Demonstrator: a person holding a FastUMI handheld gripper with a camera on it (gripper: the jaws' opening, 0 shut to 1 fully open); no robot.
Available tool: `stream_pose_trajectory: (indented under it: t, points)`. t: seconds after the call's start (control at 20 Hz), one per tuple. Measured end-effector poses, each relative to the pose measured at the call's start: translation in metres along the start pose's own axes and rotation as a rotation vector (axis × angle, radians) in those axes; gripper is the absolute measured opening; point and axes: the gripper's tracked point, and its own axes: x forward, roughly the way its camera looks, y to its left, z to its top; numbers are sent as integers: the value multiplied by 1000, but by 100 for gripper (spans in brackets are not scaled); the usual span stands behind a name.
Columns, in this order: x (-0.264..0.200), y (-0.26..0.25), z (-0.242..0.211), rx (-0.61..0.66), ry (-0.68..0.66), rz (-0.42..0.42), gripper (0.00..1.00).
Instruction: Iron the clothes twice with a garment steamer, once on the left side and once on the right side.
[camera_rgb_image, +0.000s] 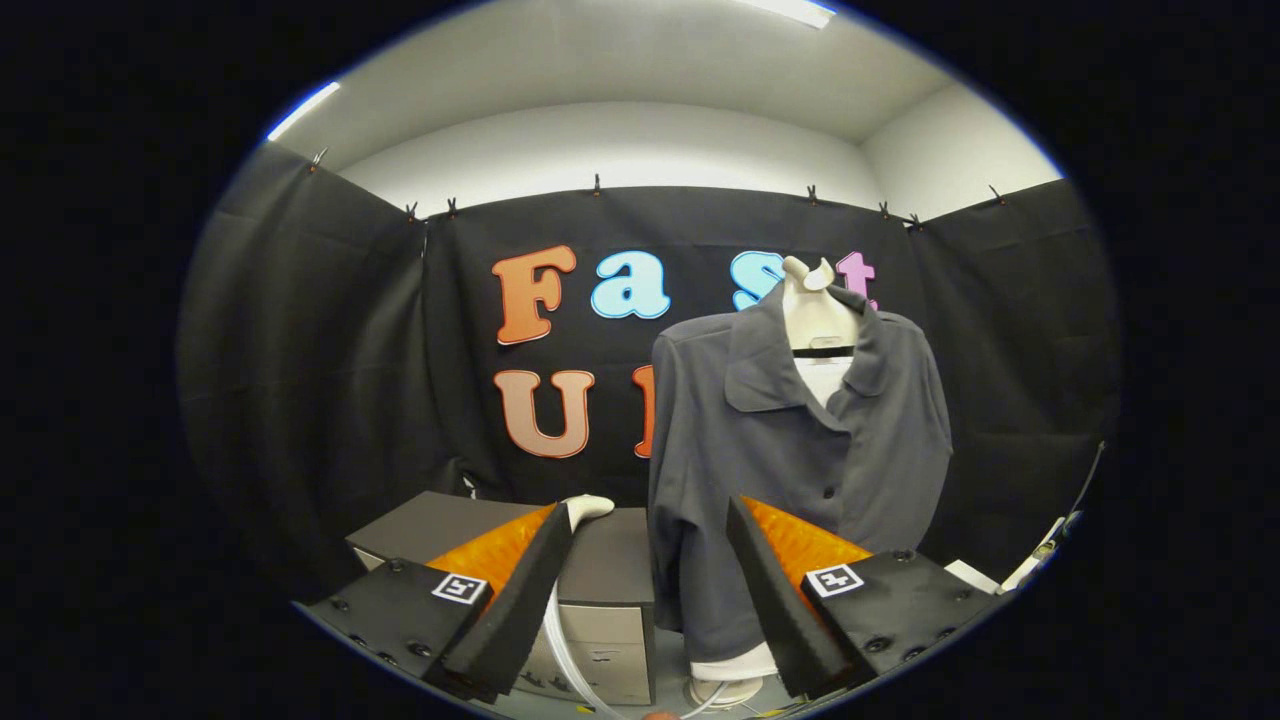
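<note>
The gripper (648, 580) is spread wide, holding nothing and touching nothing. Beyond its fingers a grey shirt (790, 450) hangs on a mannequin (815, 310), ahead of the right finger. The steamer head (587, 506) rests on a dark box (600, 570) behind the left finger.

Steamer head (588, 506) mostly hidden behind one finger (520, 590); mannequin base (727, 690) perhaps cut off.
</note>
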Motion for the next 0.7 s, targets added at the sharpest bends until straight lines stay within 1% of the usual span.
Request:
stream_pose_trajectory:
  t: [0.3, 0.5, 0.7]
  points:
    - [31, 52, -6, -29, 67, 71, 99]
    - [57, 84, -2, -35, 96, 120, 99]
    - [96, 107, -4, -18, 151, 135, 99]
